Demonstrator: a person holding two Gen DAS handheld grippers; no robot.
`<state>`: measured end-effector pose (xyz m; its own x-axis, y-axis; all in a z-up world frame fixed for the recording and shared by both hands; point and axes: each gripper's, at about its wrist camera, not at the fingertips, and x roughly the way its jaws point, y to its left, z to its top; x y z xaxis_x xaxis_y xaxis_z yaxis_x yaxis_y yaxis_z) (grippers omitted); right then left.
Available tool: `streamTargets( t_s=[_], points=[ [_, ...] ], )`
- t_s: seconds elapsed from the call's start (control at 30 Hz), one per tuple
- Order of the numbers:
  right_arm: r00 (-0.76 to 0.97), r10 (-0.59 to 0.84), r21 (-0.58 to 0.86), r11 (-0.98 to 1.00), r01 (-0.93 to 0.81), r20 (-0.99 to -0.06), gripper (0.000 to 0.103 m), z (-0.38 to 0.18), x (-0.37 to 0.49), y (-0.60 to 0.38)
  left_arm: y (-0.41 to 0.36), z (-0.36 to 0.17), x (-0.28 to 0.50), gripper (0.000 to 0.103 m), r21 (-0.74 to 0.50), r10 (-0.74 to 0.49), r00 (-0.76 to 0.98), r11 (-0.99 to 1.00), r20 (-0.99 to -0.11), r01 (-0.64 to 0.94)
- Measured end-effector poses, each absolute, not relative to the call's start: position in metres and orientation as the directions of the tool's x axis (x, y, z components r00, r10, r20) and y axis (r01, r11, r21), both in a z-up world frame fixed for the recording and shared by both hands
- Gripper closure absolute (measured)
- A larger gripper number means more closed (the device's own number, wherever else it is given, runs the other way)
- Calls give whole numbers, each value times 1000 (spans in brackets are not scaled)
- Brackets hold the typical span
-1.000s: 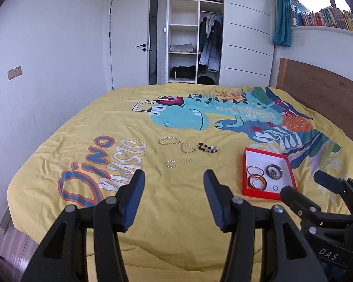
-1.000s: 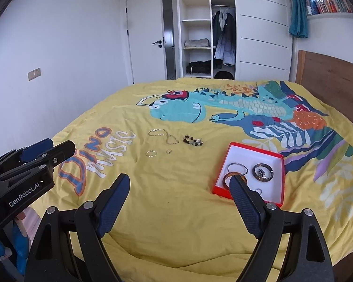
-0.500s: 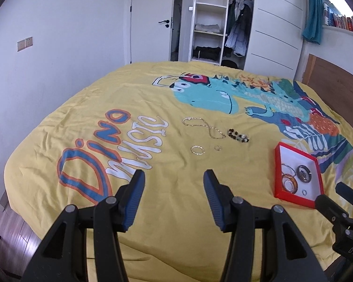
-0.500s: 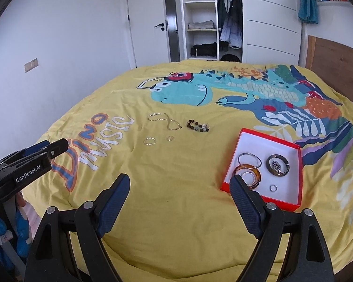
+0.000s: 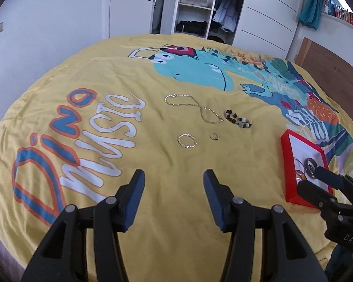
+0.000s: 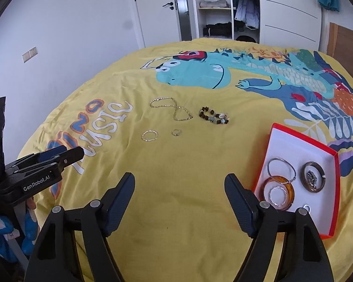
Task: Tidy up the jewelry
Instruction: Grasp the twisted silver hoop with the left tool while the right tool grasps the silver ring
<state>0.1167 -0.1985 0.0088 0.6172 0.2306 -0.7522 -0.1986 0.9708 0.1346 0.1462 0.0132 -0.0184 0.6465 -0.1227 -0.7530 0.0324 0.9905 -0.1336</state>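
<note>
Both tongs empty: left gripper [image 5: 174, 196] gapes, right gripper [image 6: 179, 202] closing on nothing.
Approach step, likely; next, reach twelve o'clock for the small ring [image 6: 176, 131], then red box [image 6: 336, 176] at three.

In your left wrist view, the right gripper [image 5: 317, 183] covers the near half of the red tray [image 5: 291, 164], hiding most of its bangles. In your right wrist view, a fingertip [image 6: 235, 192] overlaps the tray's near corner, and the small ring [image 6: 176, 132] is too tiny to make out.
</note>
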Motion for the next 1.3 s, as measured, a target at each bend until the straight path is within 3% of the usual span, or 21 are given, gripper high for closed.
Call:
streamTargets(
  t_s=[0.4,0.7,0.8,0.93,1.3],
  points=[
    [558,270,183,961,-208,-785,34,-46,194,-193,5,-83,258,55,-161,-149,573,986,-806,30],
    [540,288,201,956,-216,-791,39,-73,234,-182,0,-132,293,83,-124,-128,505,991,-853,41],
    [535,283,198,957,-213,-796,45,-83,245,-180,4,-134,294,95,-128,-127,523,991,-843,35],
    [521,288,204,956,-213,-804,54,-96,260,-174,10,-134,289,97,-152,-145,543,988,-827,32],
    [504,313,213,945,-246,-805,66,-119,293,-156,18,-126,281,98,-205,-182,592,978,-785,29]
  ],
)
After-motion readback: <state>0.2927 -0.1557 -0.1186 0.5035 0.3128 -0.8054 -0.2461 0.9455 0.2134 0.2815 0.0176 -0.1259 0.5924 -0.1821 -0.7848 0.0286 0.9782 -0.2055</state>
